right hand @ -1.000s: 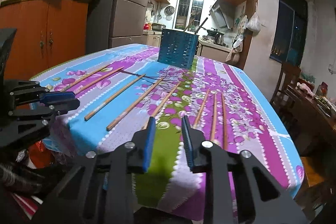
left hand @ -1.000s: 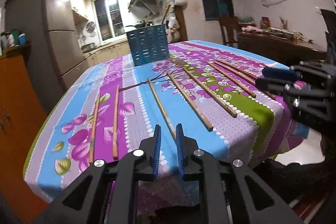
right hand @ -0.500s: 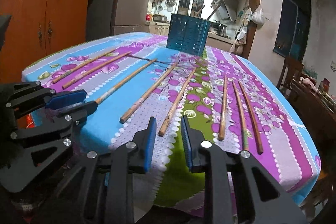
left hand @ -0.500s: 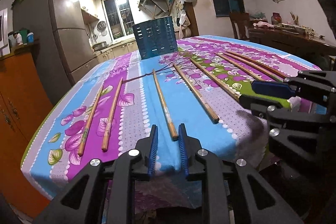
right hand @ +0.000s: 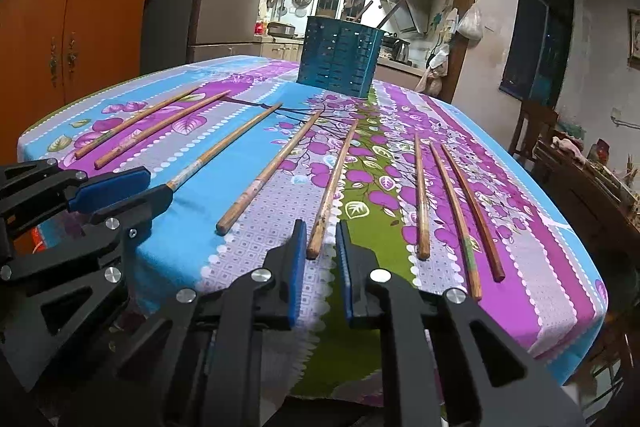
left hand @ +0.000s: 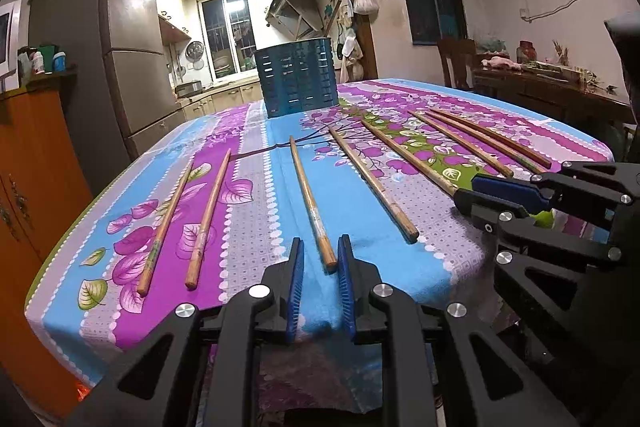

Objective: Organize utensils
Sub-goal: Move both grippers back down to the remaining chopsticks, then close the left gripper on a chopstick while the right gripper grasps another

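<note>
**Desk:** Item one, the utensils. Where are they?

**Operator:** I count eight wooden chopsticks, all lying flat on the tablecloth (left hand: 248,227) in a loose fan, thick ends toward me. From my left: a pair of chopsticks (left hand: 166,229) side by side, the third chopstick (left hand: 307,187), the fourth chopstick (left hand: 376,187), the fifth chopstick (right hand: 337,175), then a trio of chopsticks (right hand: 420,195) close together.

**Desk:** Item two, the left gripper.

**Operator:** My left gripper (left hand: 320,267) sits at the near table edge. Its jaws have just been closing. The near end of the third chopstick lies between them, close against one pad, with a clear gap on the other side. Fingers narrowly apart, not clamped.

**Desk:** Item three, the right gripper.

**Operator:** My right gripper (right hand: 320,255) is at the same edge, just beside the left one. Its jaws have just been closing too, and the near end of the fifth chopstick is between them. From the left camera the two fingers look drawn together on that end, so I enter it as clamped on the fifth chopstick.

**Desk:** Item four, the container.

**Operator:** One blue slotted holder (left hand: 296,83), upright at the far end of the table, well apart from both grippers. Two dark handles stick out of its top in the right view.

**Desk:** Surroundings?

**Operator:** A refrigerator (left hand: 120,47) and an orange cabinet (right hand: 80,39) on my left; the lit kitchen behind the holder.
</note>
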### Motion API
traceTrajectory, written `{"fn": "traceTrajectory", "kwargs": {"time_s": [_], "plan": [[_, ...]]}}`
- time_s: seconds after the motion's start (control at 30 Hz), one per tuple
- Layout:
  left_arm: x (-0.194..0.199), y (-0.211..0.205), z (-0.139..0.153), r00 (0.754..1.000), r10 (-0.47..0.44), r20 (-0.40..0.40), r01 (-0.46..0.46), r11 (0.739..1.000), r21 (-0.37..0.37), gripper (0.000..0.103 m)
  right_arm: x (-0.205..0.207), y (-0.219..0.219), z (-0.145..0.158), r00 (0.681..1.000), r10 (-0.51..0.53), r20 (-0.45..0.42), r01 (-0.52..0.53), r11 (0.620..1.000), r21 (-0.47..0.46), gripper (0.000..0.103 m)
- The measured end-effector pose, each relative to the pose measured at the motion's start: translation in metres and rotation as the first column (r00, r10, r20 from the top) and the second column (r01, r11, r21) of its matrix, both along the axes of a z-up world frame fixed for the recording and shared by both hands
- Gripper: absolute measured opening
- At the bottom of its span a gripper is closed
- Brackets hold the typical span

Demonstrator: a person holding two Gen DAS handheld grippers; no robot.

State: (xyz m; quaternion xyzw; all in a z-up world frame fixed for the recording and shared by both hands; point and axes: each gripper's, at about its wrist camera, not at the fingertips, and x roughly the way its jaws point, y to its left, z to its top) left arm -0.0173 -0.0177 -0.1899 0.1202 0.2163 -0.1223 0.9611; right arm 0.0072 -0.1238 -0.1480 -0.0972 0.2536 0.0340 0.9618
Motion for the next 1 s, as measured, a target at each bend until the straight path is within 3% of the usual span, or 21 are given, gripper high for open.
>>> {"fn": "traceTrajectory", "kwargs": {"time_s": [0.13, 0.4, 0.7, 1.0], "plan": [[-0.001, -0.002, 0.0, 1.0, -0.02, -0.002, 0.02, 1.0, -0.004, 0.01, 0.0, -0.002, 0.0, 1.0, -0.005, 0.001, 0.005, 1.0, 0.004, 0.006], [0.002, 0.002, 0.001, 1.0, -0.004, -0.007, 0.003, 1.0, -0.022, 0.008, -0.004, -0.011, 0.006, 1.0, -0.018, 0.025, 0.017, 0.999, 0.04, 0.005], [-0.005, 0.013, 0.026, 0.996, 0.029, 0.08, -0.027, 0.999, -0.036, 0.007, -0.021, -0.014, 0.034, 0.986, 0.009, 0.168, -0.011, 1.0, 0.014, 0.005], [-0.018, 0.012, 0.069, 0.979, 0.017, 0.205, -0.009, 0.999, -0.042, 0.007, -0.036, -0.016, 0.068, 0.944, 0.021, 0.329, -0.011, 0.999, -0.032, 0.005]]}}
